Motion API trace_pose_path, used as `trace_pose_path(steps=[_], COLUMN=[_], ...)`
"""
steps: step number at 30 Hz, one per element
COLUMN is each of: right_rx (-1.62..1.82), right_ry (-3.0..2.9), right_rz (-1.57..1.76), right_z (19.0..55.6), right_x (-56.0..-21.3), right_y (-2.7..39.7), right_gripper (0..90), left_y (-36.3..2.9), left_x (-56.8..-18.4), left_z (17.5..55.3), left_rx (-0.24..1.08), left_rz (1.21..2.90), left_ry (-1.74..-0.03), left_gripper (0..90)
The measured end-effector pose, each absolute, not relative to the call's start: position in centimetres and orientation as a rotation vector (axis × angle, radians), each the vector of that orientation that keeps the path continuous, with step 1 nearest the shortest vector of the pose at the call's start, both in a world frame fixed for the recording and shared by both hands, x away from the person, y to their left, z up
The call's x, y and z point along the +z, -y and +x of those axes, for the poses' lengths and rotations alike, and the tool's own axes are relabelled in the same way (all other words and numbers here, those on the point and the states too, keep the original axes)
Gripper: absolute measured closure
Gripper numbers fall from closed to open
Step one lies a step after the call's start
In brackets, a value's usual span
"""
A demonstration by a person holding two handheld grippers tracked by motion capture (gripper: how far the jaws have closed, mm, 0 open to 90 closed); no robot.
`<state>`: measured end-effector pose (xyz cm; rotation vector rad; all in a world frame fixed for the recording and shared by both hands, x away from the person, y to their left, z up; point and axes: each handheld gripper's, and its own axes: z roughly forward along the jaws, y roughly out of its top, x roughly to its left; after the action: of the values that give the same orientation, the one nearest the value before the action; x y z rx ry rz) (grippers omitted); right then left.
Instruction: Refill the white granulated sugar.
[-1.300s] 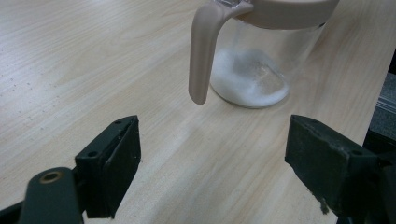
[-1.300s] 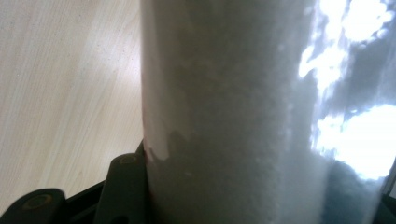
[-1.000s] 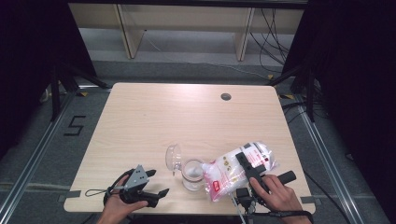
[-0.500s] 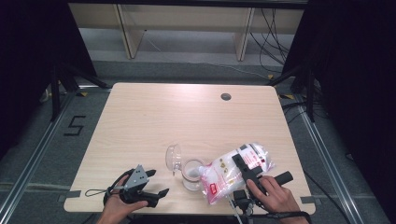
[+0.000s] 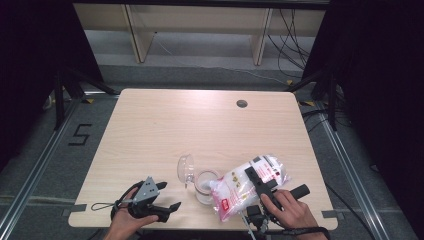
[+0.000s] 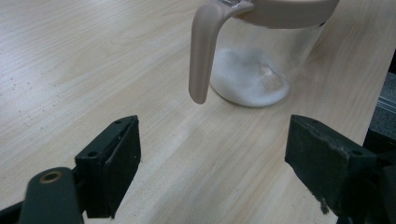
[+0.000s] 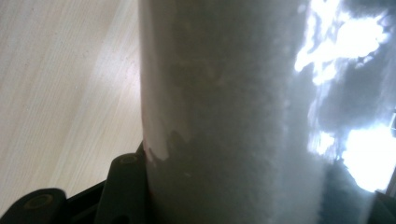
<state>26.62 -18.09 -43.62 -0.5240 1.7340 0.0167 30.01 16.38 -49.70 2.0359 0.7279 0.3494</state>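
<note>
One bag (image 5: 235, 187) lowered further, jar (image 5: 205, 186) unmoved

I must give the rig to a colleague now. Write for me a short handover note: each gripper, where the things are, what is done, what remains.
Left gripper: open, holding nothing, at the near left of the table, aimed at the jar.
Right gripper: shut on the bag of white powder, which is tilted with its lower corner over the jar's mouth.
Glass jar: stands near the front edge, its hinged lid flipped open to the left, beige handle towards the left gripper.
Done: some white powder already lies in the jar's bottom.
Left: probably continue pouring, set the bag down, close the lid.
</note>
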Motion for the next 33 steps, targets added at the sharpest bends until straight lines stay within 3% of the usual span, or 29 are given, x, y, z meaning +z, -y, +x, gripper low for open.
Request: trace_pose_path(steps=[33], right_rx=[0.022], right_ry=[-1.733], right_rz=[-0.565], right_z=[26.34], right_x=[-43.43], right_y=[17.47], right_gripper=[52.5], left_y=[-16.40], left_x=[-49.68], left_z=[29.98], left_rx=[0.353], left_rz=[2.033], left_ry=[-0.731], left_gripper=[18.0])
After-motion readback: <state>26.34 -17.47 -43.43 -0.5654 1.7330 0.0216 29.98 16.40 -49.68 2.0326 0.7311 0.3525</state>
